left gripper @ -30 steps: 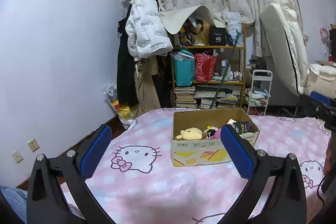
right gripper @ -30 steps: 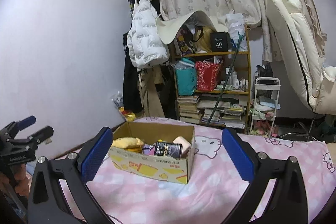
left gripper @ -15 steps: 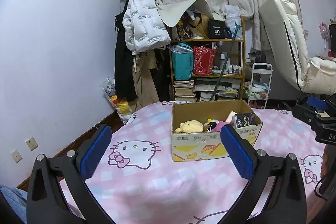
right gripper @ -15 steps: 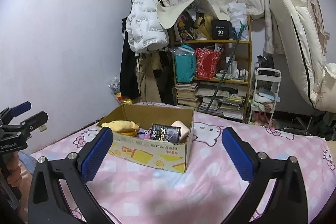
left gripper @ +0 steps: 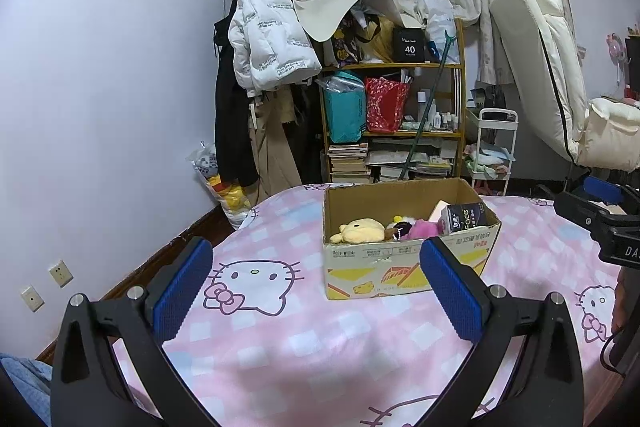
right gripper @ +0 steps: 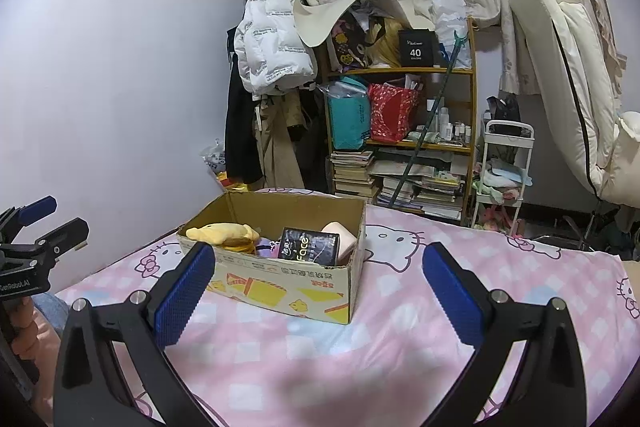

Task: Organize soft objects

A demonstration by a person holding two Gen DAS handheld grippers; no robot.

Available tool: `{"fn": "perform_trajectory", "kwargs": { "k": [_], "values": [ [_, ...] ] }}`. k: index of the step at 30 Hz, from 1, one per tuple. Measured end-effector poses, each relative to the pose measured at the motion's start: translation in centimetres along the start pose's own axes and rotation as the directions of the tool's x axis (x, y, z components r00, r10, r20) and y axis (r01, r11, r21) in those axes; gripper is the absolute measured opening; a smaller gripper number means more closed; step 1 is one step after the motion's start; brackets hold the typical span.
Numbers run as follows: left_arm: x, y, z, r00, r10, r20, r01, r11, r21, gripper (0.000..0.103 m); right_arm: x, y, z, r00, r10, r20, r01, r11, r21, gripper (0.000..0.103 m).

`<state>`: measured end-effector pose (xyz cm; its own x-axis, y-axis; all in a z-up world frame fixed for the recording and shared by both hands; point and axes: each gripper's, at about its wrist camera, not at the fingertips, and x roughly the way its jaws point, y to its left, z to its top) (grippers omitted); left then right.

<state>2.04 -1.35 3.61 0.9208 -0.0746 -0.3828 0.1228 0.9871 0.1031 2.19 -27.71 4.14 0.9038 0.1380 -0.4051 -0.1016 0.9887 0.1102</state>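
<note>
Cardboard box (left gripper: 404,259) is seen ahead of both spread, empty jaws, yellow plush (left gripper: 362,230) inside at its left; left gripper (left gripper: 316,283) is best lowered squarely over it, right gripper (right gripper: 316,283) kept clear.

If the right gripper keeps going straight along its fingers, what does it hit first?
Probably the cardboard box: the open right gripper points at its near corner, with only bedspread between. Depth is hard to judge.
</note>
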Motion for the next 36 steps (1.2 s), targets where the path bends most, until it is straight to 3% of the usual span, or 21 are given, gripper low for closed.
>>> {"fn": "perform_trajectory", "kwargs": {
  "k": [36],
  "values": [
    [0.75,-0.04,-0.53,0.999,0.036,-0.030,-0.036,0.999,-0.019,0.102,0.59,-0.07,-0.45,1.000,-0.003,-0.009,0.003,1.000,0.004,0.103]
  ]
}}
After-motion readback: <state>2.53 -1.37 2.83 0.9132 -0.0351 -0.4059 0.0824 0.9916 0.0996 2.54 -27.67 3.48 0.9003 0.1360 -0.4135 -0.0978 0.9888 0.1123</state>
